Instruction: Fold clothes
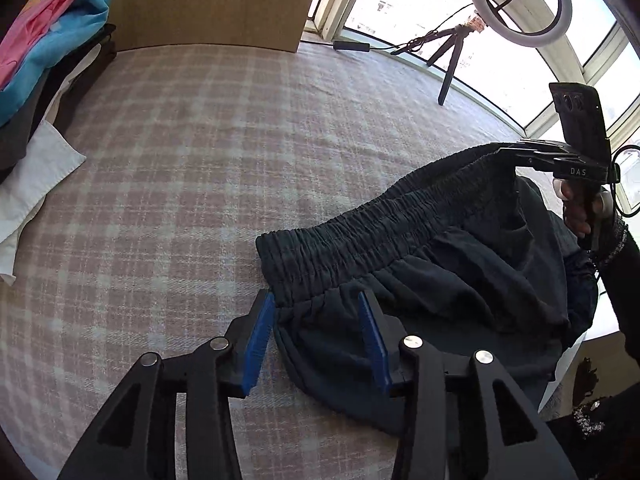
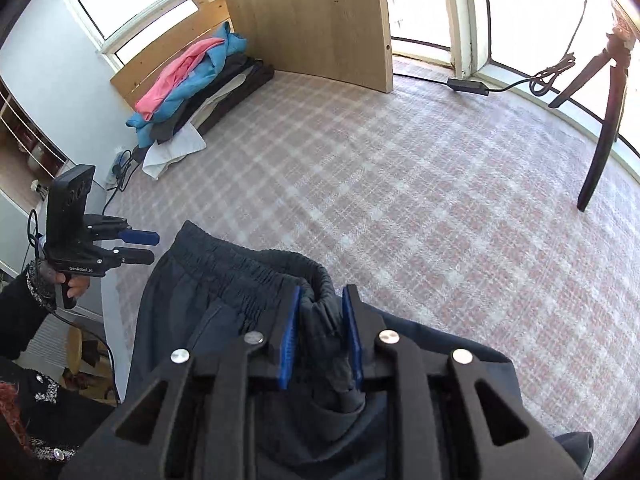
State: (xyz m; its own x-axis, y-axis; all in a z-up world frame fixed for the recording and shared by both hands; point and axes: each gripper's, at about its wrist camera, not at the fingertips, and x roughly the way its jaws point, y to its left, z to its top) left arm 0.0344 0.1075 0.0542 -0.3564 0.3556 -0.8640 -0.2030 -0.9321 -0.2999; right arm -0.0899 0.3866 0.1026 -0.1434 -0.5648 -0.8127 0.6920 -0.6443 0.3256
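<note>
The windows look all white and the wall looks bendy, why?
Left wrist view: sunlight overexposes the bright windows to plain white, and the white ring light blends into it. Right wrist view: the fisheye lens bows the straight tan wooden board, and dark corners frame the picture; the pink plaid bedcover stays sharp.

Right gripper [image 2: 320, 320]: blue pads clamp the bunched elastic waistband of the dark trousers [image 2: 224, 320].
Left gripper [image 2: 138, 246]: held left, pads apart, clear of the cloth.
Surface: pink plaid blanket [image 2: 420, 200].
Far corner: stacked clothes [image 2: 192, 88].
</note>
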